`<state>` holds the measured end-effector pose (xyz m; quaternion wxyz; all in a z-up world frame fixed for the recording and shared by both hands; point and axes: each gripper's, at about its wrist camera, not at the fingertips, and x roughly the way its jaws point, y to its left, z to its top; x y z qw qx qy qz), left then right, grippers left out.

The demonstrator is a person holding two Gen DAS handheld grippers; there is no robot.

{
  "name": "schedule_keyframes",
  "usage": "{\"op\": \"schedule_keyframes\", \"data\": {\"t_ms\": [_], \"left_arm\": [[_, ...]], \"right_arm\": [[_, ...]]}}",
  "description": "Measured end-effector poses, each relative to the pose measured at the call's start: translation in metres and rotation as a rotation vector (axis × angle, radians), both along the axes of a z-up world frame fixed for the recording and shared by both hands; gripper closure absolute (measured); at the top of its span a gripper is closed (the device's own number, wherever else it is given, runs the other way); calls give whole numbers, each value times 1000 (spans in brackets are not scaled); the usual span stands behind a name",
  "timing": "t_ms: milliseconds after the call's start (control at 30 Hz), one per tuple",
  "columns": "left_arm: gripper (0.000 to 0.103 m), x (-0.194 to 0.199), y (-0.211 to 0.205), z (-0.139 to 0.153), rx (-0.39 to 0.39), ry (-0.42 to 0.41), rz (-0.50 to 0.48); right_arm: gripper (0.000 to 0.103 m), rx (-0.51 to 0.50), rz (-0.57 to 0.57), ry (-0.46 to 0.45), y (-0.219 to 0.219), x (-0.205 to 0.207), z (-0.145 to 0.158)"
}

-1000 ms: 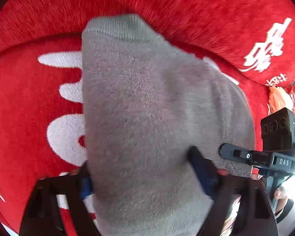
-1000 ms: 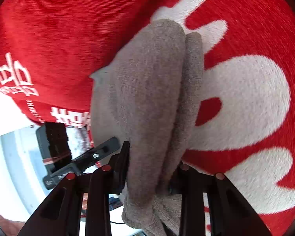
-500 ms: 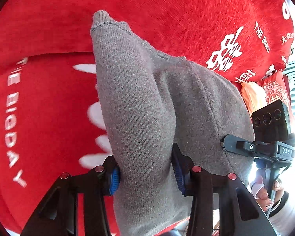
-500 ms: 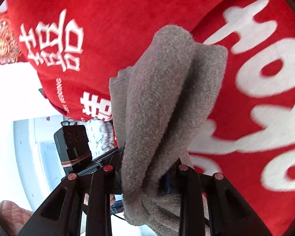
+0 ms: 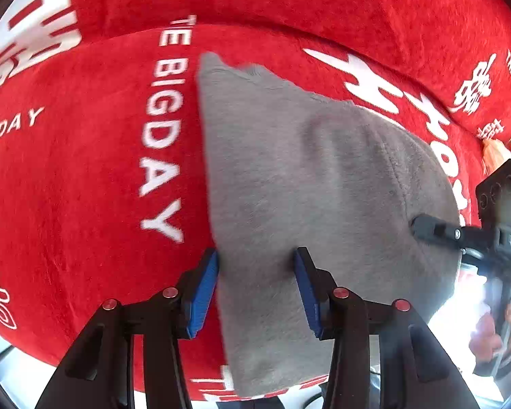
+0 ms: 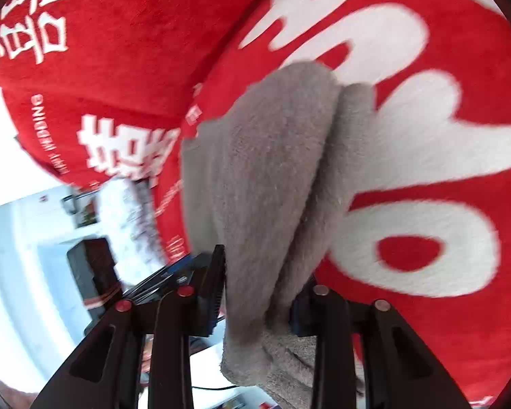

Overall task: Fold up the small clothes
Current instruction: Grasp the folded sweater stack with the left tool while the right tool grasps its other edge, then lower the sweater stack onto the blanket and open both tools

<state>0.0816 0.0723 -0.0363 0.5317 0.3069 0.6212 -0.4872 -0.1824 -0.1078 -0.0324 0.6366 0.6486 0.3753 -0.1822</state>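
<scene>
In the left wrist view, the garment (image 5: 310, 197) hung in front of the printed blanket (image 5: 85, 177), which spread behind it on every side. Its near edge sat between the fingers of the left hand-held gripper (image 5: 257, 286). The right hand-held gripper (image 5: 473, 235) reached in from the right, touching the garment's right edge, a person's hand (image 5: 494, 334) below it. In the right wrist view, the garment (image 6: 272, 184) lay bunched between the right hand-held gripper's (image 6: 259, 293) fingers, whose jaws were opening. The left hand-held gripper (image 6: 173, 272) was lower left, beside the garment's left edge.
</scene>
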Motion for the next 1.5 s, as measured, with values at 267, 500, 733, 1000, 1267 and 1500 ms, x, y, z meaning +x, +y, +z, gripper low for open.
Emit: {"op": "schedule_keyframes", "data": {"t_ms": [267,500,733,1000,1267,1500], "left_arm": [[56,53,15,21,-47,-75,156],[56,30,-3,15,-61,-91,142],[56,7,-2,-36,139,-292,62],[56,25,34,5,47,-217,182],[55,-20,33,8,35,-174,58],[42,-22,34,4,96,-208,80]], "right_arm": [[44,-105,-21,165,-7,-16,26],[81,-269,98,230,5,9,40],[83,-300,154,373,7,-5,10],[82,-272,105,405,14,-35,41],[84,-359,260,330,59,1,65],[88,-271,234,421,55,-3,29]]}}
